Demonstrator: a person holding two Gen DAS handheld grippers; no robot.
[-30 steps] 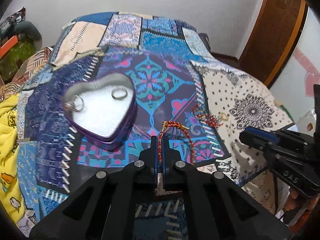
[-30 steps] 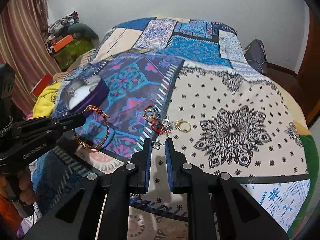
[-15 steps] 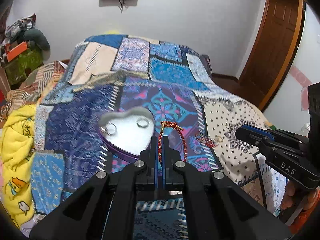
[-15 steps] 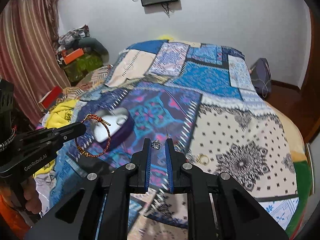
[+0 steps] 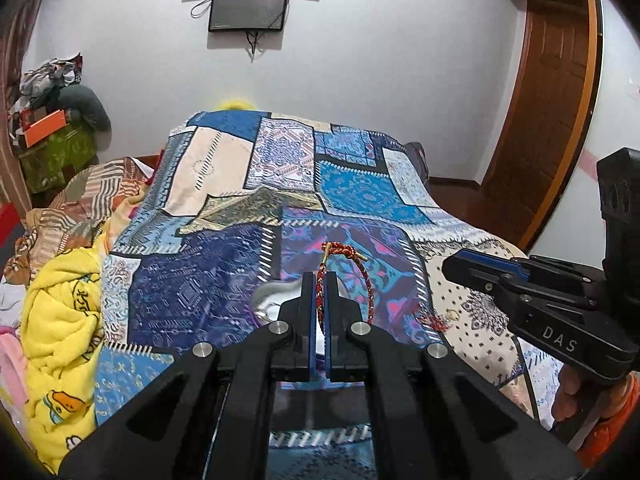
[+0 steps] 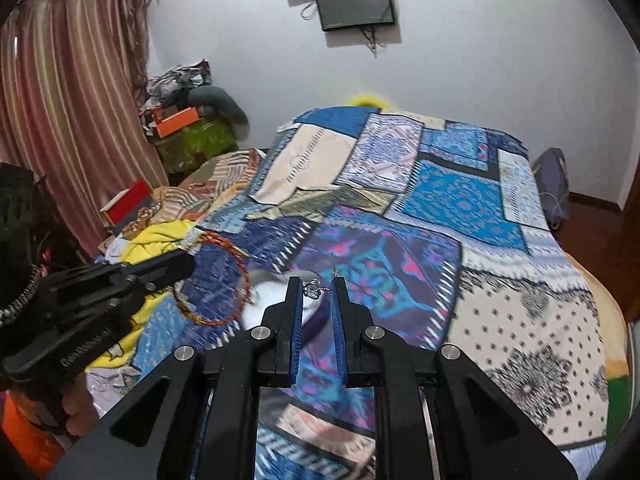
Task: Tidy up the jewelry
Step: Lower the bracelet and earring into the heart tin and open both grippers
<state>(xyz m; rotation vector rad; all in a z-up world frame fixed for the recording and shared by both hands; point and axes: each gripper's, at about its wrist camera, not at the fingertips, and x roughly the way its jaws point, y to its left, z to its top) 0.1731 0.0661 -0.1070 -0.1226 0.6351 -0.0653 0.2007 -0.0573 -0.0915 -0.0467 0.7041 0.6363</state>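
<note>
My left gripper (image 5: 320,276) is shut on a red and gold braided bracelet (image 5: 362,268), held above the bed; the bracelet also shows in the right wrist view (image 6: 224,280). My right gripper (image 6: 317,282) is shut on a small silver earring (image 6: 314,289) that spans its fingertips. The heart-shaped purple tin (image 5: 270,296) with a silver inside lies on the patchwork bedspread, mostly hidden behind the left fingers (image 5: 308,292); in the right wrist view the tin (image 6: 272,296) is behind the fingertips. A red jewelry piece (image 5: 436,322) and a gold ring (image 5: 452,314) lie on the bedspread.
The patchwork bedspread (image 5: 352,188) covers the bed. A yellow blanket (image 5: 60,320) lies at the left edge. Piled clothes and boxes (image 6: 188,120) stand by the curtain (image 6: 68,120). A wooden door (image 5: 552,92) is at the right. A wall screen (image 5: 248,6) hangs above.
Both grippers have risen and pulled back from the bed, so the tin and loose jewelry look smaller and lower. Each keeps its hold: the bracelet left, the earring right.
</note>
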